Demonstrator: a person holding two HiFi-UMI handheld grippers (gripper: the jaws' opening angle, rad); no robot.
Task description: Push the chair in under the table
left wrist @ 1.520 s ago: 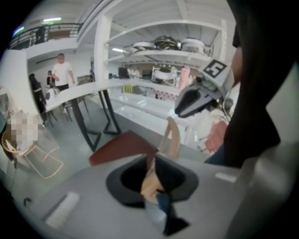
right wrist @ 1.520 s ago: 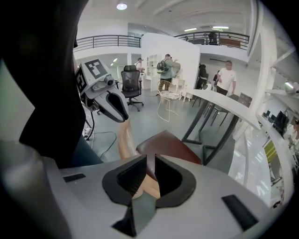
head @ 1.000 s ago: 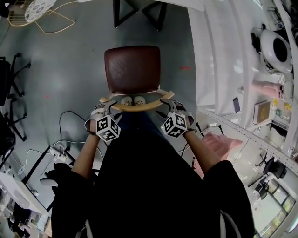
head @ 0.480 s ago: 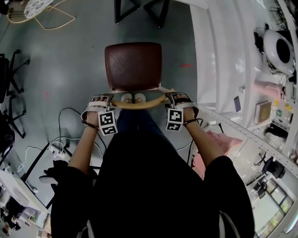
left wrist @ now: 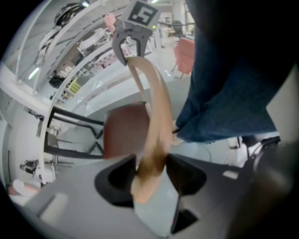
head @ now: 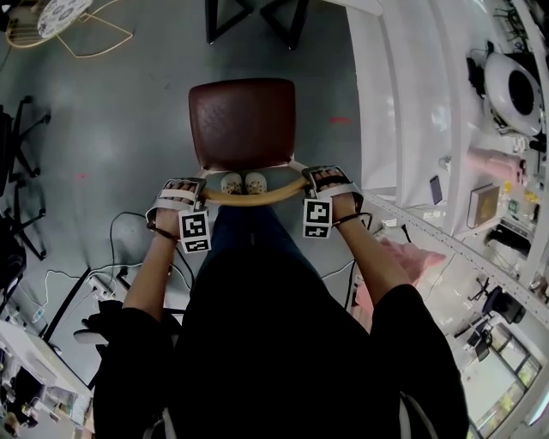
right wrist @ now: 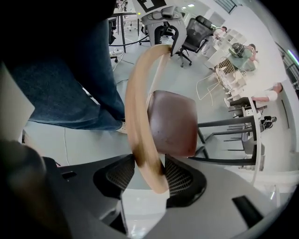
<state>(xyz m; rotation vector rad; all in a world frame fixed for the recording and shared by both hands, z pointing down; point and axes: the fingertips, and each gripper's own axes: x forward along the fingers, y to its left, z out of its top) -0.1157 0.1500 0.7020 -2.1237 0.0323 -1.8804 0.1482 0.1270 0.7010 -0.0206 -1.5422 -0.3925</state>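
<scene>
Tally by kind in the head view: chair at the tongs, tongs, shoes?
Brown-seated chair with curved wooden backrest: 1
Handheld tongs: 2, left tongs and right tongs, both closing with the backrest between them
White shoes: 2
Total: 5

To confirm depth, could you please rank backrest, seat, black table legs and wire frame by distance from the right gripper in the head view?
1. Curved wooden backrest, between the closing jaws of the right gripper.
2. Brown seat, just ahead.
3. Black table legs, top centre.
4. Yellow wire frame, top left.
</scene>
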